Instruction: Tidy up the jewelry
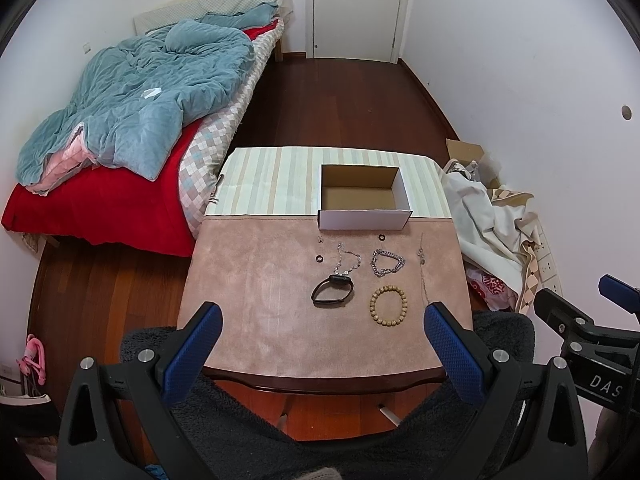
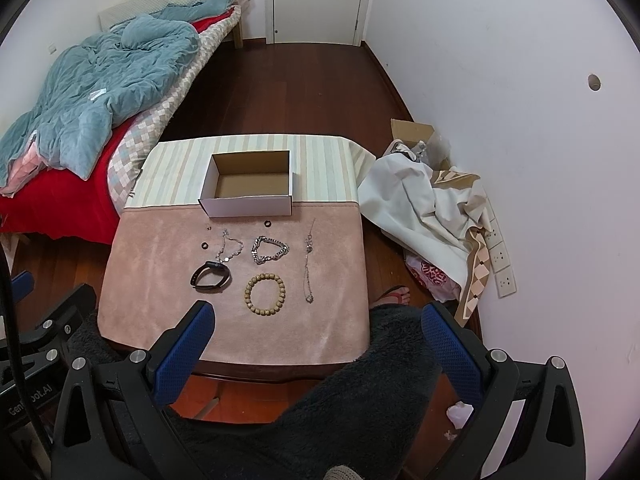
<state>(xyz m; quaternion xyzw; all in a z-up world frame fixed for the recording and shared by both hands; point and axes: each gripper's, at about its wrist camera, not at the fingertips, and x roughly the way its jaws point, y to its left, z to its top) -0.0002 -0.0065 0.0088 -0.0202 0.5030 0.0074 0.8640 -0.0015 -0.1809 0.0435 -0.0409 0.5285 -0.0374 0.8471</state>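
Both grippers hang above the near edge of a small table, the left gripper point(image 1: 322, 344) and the right gripper point(image 2: 316, 340) each spread wide, their blue pads holding nothing. On the pink cloth point(image 1: 256, 280) ahead of them lie the jewelry pieces, all apart from one another: a bead bracelet point(image 1: 389, 305) nearest, a black wristband point(image 1: 333, 290) to its left, a silver chain bracelet point(image 1: 387, 262) behind the beads, and a thin necklace point(image 2: 230, 246) behind the wristband. A long fine chain point(image 2: 309, 266) runs along the right; in the left view its near end is cut off by a gripper pad. Two small dark rings point(image 1: 319, 259) point(image 1: 382, 237) and a tiny pair of studs point(image 1: 320, 239) are hard to make out. The open cardboard box point(image 1: 364, 218) stands empty behind them on a striped cloth point(image 1: 264, 184). An unmade bed point(image 1: 132, 112) lies left, heaped fabric point(image 2: 424, 208) right.
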